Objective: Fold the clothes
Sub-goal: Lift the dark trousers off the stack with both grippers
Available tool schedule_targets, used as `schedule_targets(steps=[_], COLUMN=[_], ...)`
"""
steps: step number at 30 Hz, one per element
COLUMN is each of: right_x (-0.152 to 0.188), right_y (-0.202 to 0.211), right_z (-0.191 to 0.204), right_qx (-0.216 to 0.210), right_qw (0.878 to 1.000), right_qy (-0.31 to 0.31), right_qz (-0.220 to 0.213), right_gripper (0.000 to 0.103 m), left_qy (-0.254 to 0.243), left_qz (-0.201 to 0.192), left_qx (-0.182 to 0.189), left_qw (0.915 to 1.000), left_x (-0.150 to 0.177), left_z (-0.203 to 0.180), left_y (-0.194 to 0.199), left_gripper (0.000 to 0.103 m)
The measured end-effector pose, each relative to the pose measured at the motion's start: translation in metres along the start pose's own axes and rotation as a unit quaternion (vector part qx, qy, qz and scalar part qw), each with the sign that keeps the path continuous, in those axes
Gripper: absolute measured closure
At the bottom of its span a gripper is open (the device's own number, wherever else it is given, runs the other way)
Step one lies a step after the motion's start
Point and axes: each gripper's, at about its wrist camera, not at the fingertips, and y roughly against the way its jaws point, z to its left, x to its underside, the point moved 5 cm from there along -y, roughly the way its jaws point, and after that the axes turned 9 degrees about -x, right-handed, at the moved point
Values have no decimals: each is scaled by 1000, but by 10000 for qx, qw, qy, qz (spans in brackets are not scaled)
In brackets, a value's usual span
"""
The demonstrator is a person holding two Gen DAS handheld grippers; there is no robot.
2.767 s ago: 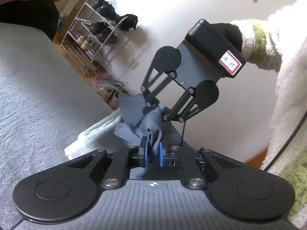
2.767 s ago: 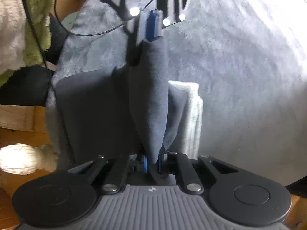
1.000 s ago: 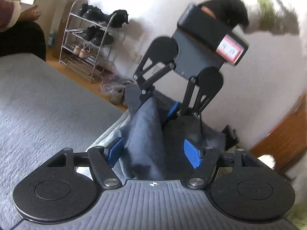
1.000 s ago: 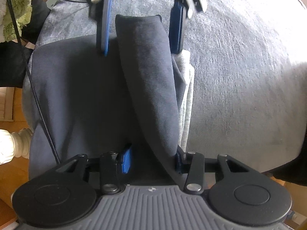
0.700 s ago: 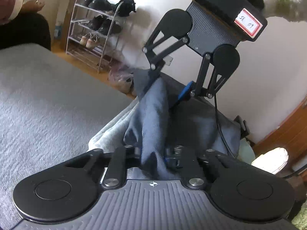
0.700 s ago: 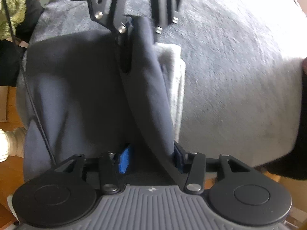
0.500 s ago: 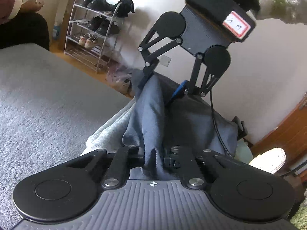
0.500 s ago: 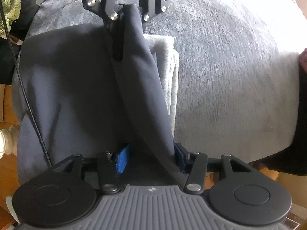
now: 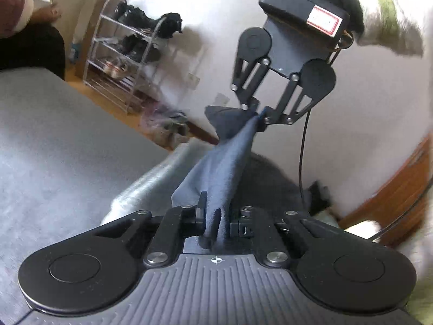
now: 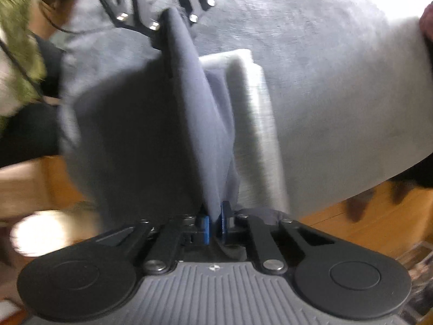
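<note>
Dark navy garment [image 9: 224, 162]: soft matt knit cloth. Folded pale grey towel [image 10: 254, 113]: ribbed, fuzzy. Bed cover [image 9: 54, 140]: grey, short nap, matt. Left claw [image 9: 216, 216] and right claw [image 10: 213, 226]: matt black plastic, ribbed grey housing, bright metal screws, blue pads [image 10: 206, 228]. Shoe rack [image 9: 121, 62]: shiny metal wire. Floor [image 10: 365, 222]: glossy wood.

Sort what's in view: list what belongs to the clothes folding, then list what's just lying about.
Part of the job:
- dark blue garment
- left gripper, shut on it
- right gripper, closing on it
- folded pale grey cloth beside it
- grey bed surface

Just lying about:
- shoe rack
- seated person
</note>
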Motion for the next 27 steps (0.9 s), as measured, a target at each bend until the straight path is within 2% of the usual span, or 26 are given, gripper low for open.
schedule_targets(steps=[3, 6, 8, 12, 15, 19, 20, 22, 25, 27], right_x=[1, -1, -3, -5, -2, 9, 11, 24, 44, 55], right_y=[6, -9, -24, -30, -31, -48, -49, -38, -26, -25], right_z=[-2, -36, -65, -127, -160, -169, -169, -175, -171, -166], right_qx=[-822, -1416, -1740, -1851, -1918, -2232, -2246, -2164, -1971, -1730], right_qw=[9959, 9864, 9782, 9698, 9593, 9399, 9357, 9282, 9150, 9127], right_qy=[-383, -835, -1133, -1555, -2004, -2513, -2637, -2880, -3231, -3345], right_qz=[-41, -99, -101, -322, -533, -595, -674, -934, -1398, -1589], right_gripper=[95, 95, 95, 90, 64, 53, 45, 37, 29, 24], left_qy=[614, 1112, 1537, 2404, 2624, 2896, 2946, 2986, 2920, 2884], left_qz=[287, 699, 924, 1019, 1007, 1068, 1077, 1066, 1015, 999], left_qx=[432, 396, 402, 578, 633, 782, 813, 832, 862, 870], left_qw=[9968, 9905, 9830, 9636, 9576, 9480, 9460, 9447, 9471, 9483], left_x=[-1, 1, 4, 6, 6, 10, 11, 10, 7, 4], left_z=[11, 37, 58, 94, 104, 109, 110, 111, 107, 105], left_y=[-4, -23, -36, -46, -45, -48, -48, -47, -46, -47], left_gripper=[94, 94, 94, 94, 94, 91, 91, 90, 81, 78])
